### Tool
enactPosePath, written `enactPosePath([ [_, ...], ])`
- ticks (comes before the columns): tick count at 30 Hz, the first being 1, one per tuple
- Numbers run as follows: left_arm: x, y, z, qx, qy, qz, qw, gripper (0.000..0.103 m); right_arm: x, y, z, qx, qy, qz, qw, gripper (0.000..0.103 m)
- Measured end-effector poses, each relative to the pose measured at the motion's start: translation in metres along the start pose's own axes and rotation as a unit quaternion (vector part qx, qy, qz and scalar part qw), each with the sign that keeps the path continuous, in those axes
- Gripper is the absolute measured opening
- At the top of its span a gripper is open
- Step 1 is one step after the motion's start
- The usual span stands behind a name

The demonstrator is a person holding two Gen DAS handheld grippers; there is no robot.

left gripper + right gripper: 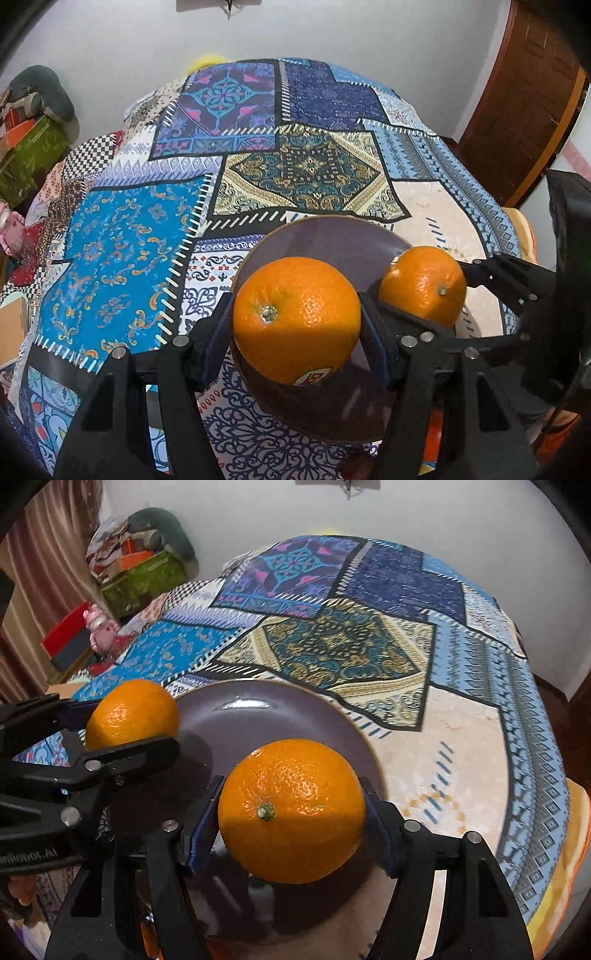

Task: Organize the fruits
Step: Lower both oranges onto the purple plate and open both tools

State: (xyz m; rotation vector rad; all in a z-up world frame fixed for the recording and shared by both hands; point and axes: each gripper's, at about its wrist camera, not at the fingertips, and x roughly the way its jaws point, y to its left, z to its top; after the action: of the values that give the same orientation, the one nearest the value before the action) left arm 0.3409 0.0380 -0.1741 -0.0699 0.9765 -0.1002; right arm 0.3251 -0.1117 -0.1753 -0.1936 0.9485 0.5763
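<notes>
My left gripper point(297, 321) is shut on an orange point(295, 317) with a sticker, held over the near left part of a dark purple plate point(332, 236). My right gripper point(291, 812) is shut on a second orange point(291, 812), held over the plate's point(280, 709) near right part. In the left wrist view the right gripper point(421, 286) and its orange point(424, 284) show at the right. In the right wrist view the left gripper point(129, 716) and its orange point(131, 712) show at the left. The two grippers are side by side, apart.
The plate sits on a table under a patchwork cloth point(295, 173) in blue and gold. A wall stands behind the table. Boxes and a green bin point(144, 579) are stacked at the far left. A brown wooden door point(524, 110) is at the right.
</notes>
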Motion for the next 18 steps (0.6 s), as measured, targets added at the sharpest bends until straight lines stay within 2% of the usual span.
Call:
enactPosePath([
  [6,0.012,-0.003,-0.002,0.0,0.017,-0.012,0.9998,0.063,0.008,0.008,-0.002,-0.02,0.014,-0.001,1.0,0.066],
  [12,0.023,0.001,-0.002,-0.024,0.038,-0.023,0.9987,0.063,0.01,0.005,-0.002,-0.013,0.022,0.007,1.0,0.067],
  [15,0.017,0.0,-0.002,-0.019,0.026,-0.025,0.9992,0.064,0.006,0.003,-0.003,-0.011,0.017,0.003,1.0,0.069],
  [18,0.005,-0.008,0.0,0.005,0.011,-0.023,0.9997,0.065,0.002,-0.001,-0.003,-0.007,0.015,0.002,1.0,0.069],
])
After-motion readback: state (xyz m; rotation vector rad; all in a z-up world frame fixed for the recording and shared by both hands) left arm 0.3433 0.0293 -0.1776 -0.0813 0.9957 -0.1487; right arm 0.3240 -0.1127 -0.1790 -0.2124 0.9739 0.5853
